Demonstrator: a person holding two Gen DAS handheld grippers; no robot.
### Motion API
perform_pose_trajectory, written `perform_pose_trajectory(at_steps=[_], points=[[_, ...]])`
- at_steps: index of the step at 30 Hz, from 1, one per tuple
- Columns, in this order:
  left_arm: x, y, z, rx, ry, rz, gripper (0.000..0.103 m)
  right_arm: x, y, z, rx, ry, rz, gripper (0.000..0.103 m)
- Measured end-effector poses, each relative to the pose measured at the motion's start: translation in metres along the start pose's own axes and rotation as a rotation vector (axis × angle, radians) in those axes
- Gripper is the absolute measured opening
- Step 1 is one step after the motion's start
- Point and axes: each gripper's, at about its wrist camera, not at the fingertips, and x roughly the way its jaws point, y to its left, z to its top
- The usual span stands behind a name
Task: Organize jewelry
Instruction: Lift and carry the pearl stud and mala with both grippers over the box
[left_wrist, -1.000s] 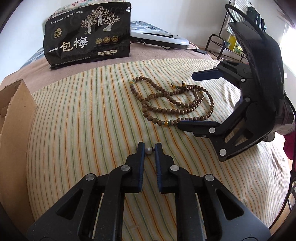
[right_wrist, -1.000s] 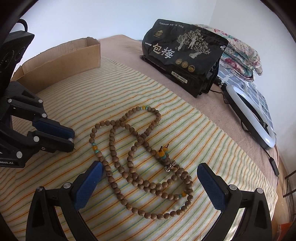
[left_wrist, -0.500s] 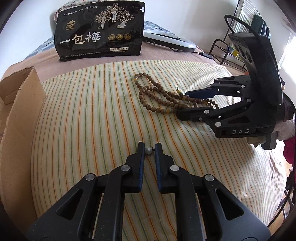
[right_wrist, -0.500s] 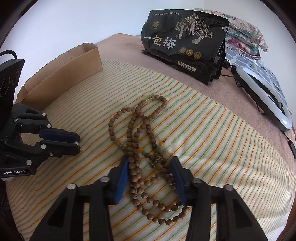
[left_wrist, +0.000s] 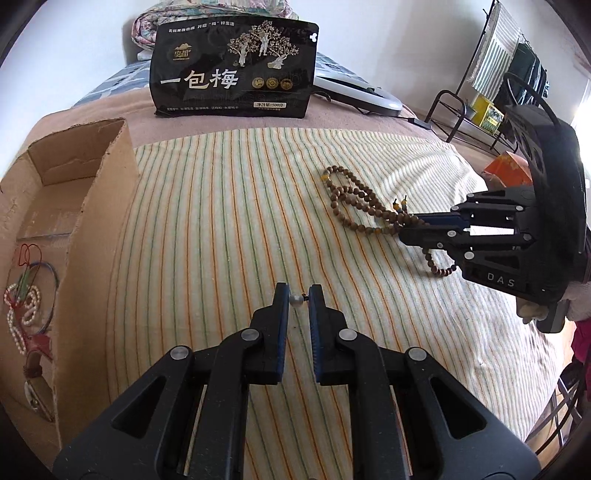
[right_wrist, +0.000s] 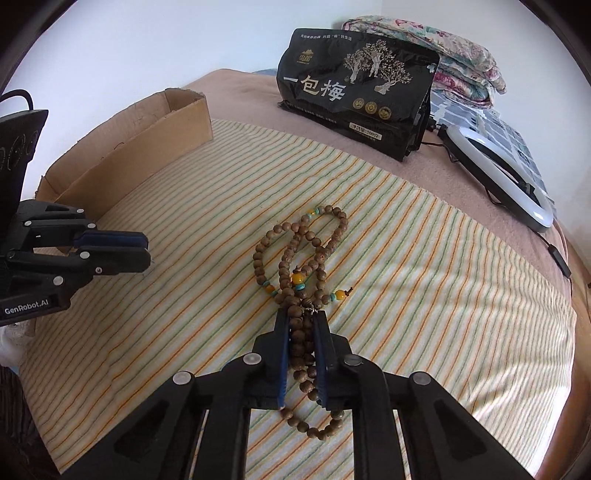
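Note:
A long strand of brown wooden beads (right_wrist: 295, 258) with orange and teal accents lies bunched on the striped cloth (right_wrist: 406, 295). My right gripper (right_wrist: 301, 319) is shut on the bundled strands, with loops trailing ahead and a loop hanging behind the pads. In the left wrist view the same bead strand (left_wrist: 354, 206) runs into the right gripper (left_wrist: 410, 227). My left gripper (left_wrist: 295, 295) is shut on a small white pearl (left_wrist: 295, 300) with a tiny dark tip, held above the cloth. A cardboard box (left_wrist: 92, 206) at the left holds a pearl strand (left_wrist: 26, 306) and other jewelry.
A black snack bag (left_wrist: 236, 70) stands at the back of the bed. A white ring light (right_wrist: 502, 177) with its cable lies at the right. Folded quilts (right_wrist: 443, 40) sit behind the bag. A metal rack (left_wrist: 491, 85) stands beyond the bed's right edge.
The right gripper went from wide open to shut on the bead strand, gathering the loops into a bundle. The left gripper, still holding the pearl, shifted toward the cardboard box.

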Motion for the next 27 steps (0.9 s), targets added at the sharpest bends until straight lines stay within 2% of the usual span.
perform_pose_trajectory(at_steps=[15,27], points=[[-0.078,0.003,-0.002,0.0,-0.116,-0.005,0.01,-0.089,0.015,-0.003,0.085,-0.13,-0.098,0.01],[-0.145,0.025,-0.007,-0.002,-0.214,0.039,0.01,-0.162,0.042,0.026,0.075,-0.245,-0.15,0.01]])
